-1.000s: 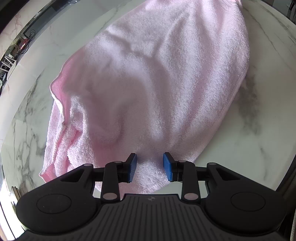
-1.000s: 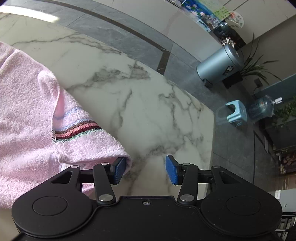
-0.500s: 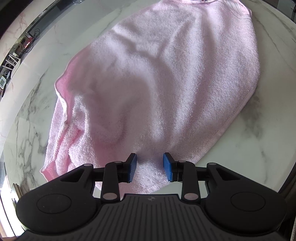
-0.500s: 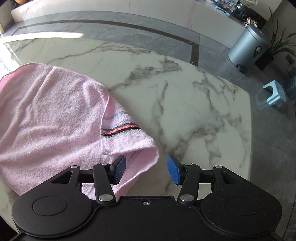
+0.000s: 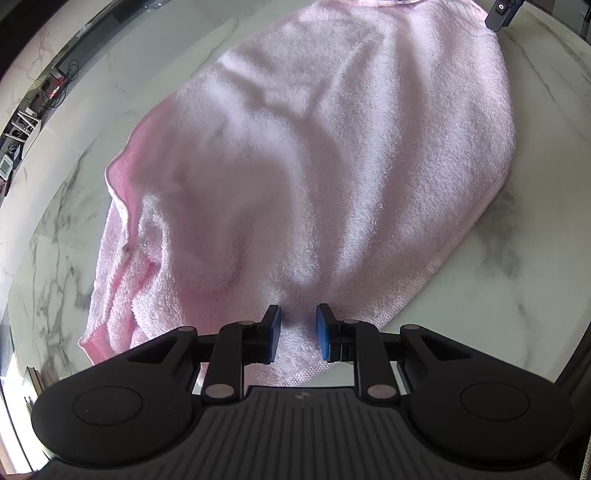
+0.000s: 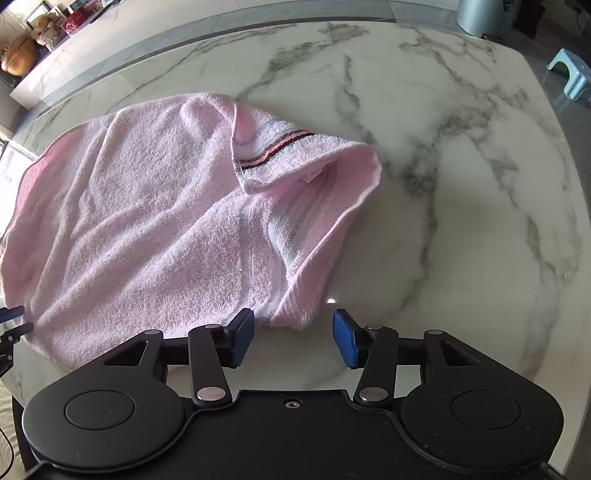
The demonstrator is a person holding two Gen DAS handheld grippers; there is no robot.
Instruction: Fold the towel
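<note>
A pink towel (image 5: 314, 177) lies rumpled and folded over on the white marble table (image 5: 517, 295). My left gripper (image 5: 298, 330) is open just above the towel's near edge, nothing between its blue pads. In the right wrist view the towel (image 6: 147, 221) shows a striped end (image 6: 280, 147) turned back over itself. My right gripper (image 6: 293, 338) is open and empty at the towel's near corner, the left pad close to the cloth. The tip of the right gripper also shows in the left wrist view (image 5: 500, 13) at the towel's far end.
The marble table (image 6: 461, 203) stretches to the right of the towel. Beyond its far edge are a grey floor, a metal bin (image 6: 484, 14) and a light blue stool (image 6: 570, 70). Shelves with clutter (image 6: 33, 40) stand at far left.
My right gripper has pulled back and turned left, so much more of the towel now lies in front of it. My left gripper has stayed at the near edge, its jaws closing slightly.
</note>
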